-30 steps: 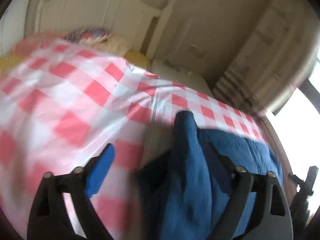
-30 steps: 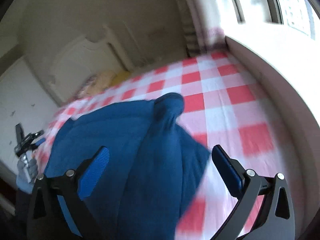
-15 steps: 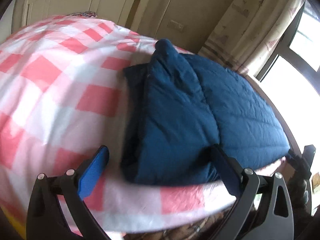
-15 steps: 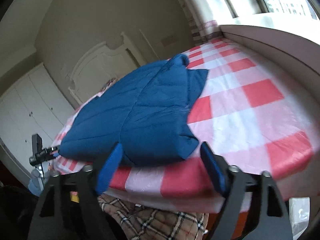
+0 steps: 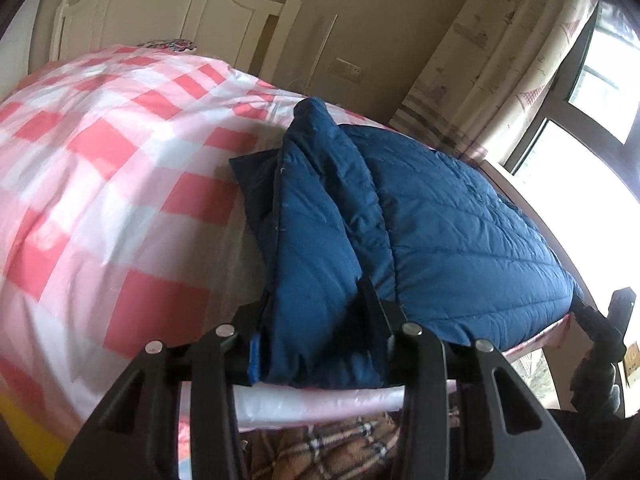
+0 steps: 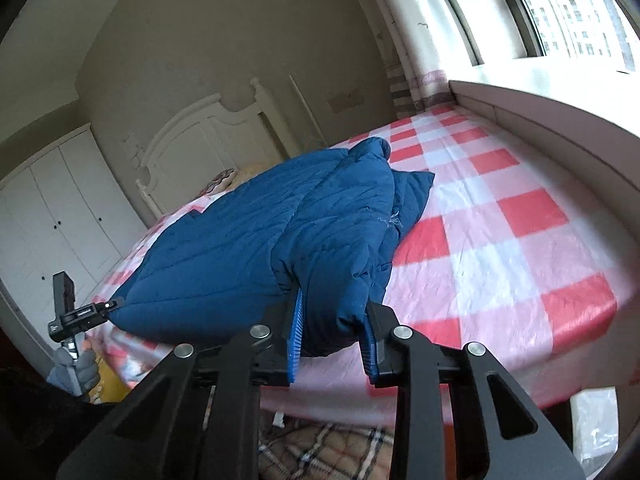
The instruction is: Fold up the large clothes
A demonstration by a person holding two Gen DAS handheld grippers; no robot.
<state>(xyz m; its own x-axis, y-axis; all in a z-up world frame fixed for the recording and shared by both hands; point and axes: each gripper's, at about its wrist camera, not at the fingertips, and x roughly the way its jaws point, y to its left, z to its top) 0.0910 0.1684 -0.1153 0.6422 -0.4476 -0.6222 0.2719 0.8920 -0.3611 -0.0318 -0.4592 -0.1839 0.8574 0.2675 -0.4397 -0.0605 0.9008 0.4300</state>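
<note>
Fingers of left gripper (image 5: 316,344) and right gripper (image 6: 330,340) closing on near-edge corners of blue quilted jacket (image 5: 440,240), long axis running away.

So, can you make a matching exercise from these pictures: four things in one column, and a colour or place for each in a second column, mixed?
Things:
1. jacket
2. bed cover
3. headboard
4. curtain

Descriptions:
a. white, at the far end of the bed
b. red and white checks
c. hangs beside the window
d. blue, quilted, at the near edge of the bed, with the left gripper and right gripper closing on its corners

Pairs: 1-d, 2-b, 3-a, 4-c
</note>
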